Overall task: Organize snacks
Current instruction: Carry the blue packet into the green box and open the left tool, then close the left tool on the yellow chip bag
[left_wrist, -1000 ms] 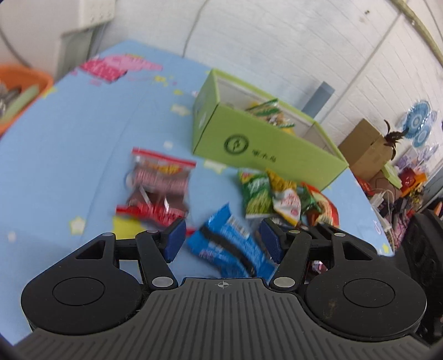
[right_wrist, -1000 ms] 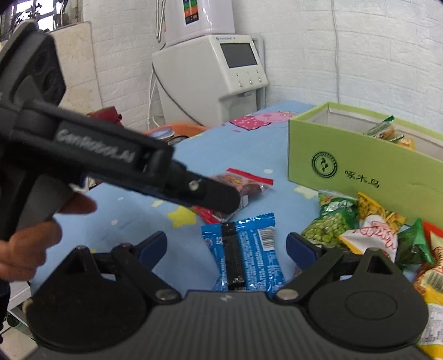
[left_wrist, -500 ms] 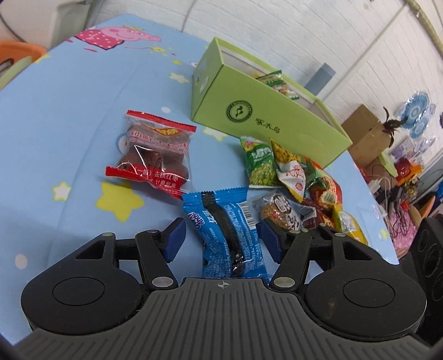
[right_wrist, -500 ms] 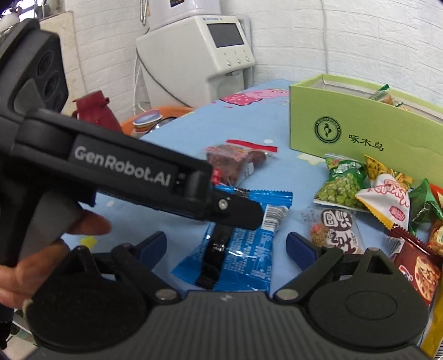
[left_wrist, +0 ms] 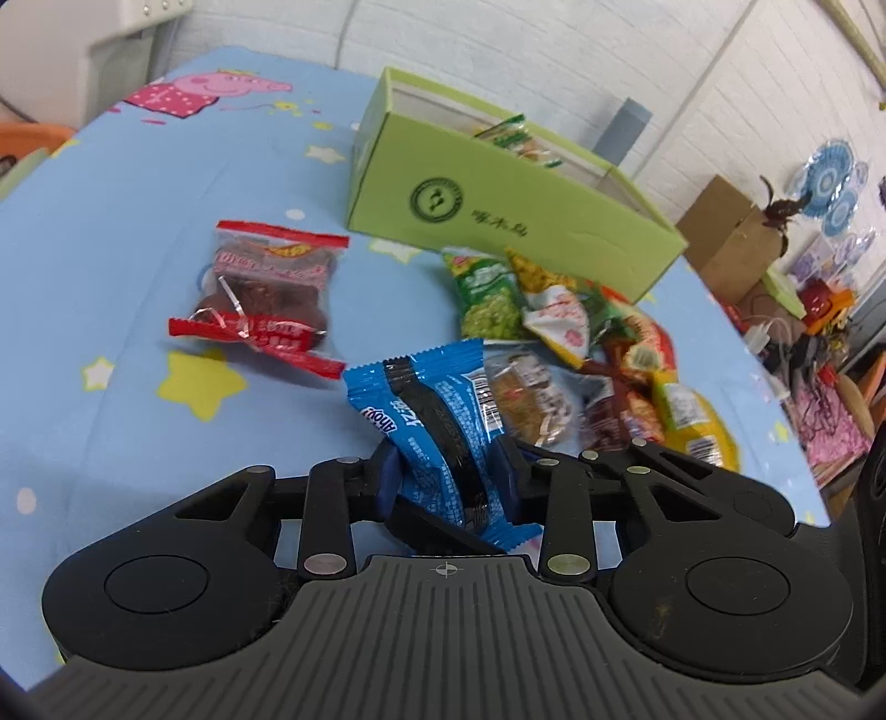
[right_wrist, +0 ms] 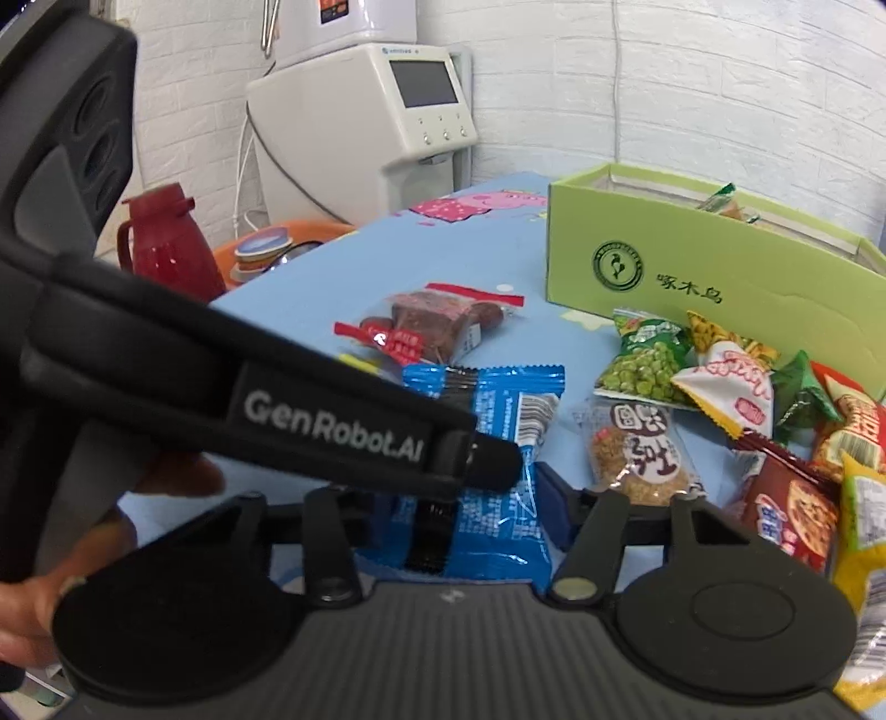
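Many snacks [left_wrist: 559, 332] litter blue tablecloth [left_wrist: 138, 221]; white brick wall [left_wrist: 526, 50].

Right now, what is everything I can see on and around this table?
blue packet: one, blue with a black stripe, near table edge
clear packet: one, red-trimmed, brown contents, left of the blue one, apart
snack pile: several, green, white, red, yellow, before the box
box: one, green, open, packets inside
tablecloth: one, light blue, starred
flask: one, red, beyond the table
machine: one, white, by the wall
left gripper: black, jaws just closed on the blue packet
right gripper: black, jaws just closed across the same packet
hand: one, holding the left gripper
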`<state>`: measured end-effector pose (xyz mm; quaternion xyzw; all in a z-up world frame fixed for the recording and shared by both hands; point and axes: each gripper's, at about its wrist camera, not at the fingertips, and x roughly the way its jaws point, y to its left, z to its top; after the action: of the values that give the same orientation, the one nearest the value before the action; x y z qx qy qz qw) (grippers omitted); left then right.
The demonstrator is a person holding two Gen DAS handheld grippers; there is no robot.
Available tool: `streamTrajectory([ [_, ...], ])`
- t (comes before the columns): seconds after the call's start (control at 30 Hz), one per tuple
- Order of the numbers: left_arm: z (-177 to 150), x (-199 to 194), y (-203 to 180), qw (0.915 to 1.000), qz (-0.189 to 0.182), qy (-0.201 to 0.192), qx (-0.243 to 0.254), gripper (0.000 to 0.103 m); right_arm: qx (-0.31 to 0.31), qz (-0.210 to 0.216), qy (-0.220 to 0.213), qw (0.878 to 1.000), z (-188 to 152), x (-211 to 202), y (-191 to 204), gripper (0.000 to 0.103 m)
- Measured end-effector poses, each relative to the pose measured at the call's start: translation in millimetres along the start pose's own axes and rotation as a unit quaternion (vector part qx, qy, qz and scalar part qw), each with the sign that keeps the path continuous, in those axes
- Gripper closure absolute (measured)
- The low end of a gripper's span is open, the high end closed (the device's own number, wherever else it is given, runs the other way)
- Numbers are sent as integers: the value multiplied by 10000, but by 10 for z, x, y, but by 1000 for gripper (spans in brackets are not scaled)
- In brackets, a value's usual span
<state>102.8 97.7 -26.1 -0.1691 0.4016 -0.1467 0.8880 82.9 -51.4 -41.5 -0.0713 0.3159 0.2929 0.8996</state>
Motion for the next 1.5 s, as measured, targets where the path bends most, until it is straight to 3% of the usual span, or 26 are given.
streamTrajectory([
  [0.3,307,-150,-233,9990,-346,-294,13,90,170,-176,-535,9983,187,-322,-153,39],
  [0.47,719,-56,-331,9984,-362,-399,169,91,65,-294,-672,9973,441,-256,-323,39],
  [0.7,1549,191,-479,9956,-297,-751,475,91,-250,-550,-1043,9927,1154,37,-701,39],
  [0.97,2116,832,-362,9975,14,-488,515,91,-174,-476,-820,9953,1545,668,-1147,40],
  [1.17,2261,1190,-273,9977,199,-403,510,89,-203,-561,-642,9962,1618,1031,-1323,39],
  [1.27,2272,1167,-269,9959,344,-635,548,78,-204,-624,-735,9951,1632,1009,-1352,34],
  [1.5,2174,686,-478,9906,125,-1147,736,64,-78,-697,-1374,9880,1610,295,-1382,23],
])
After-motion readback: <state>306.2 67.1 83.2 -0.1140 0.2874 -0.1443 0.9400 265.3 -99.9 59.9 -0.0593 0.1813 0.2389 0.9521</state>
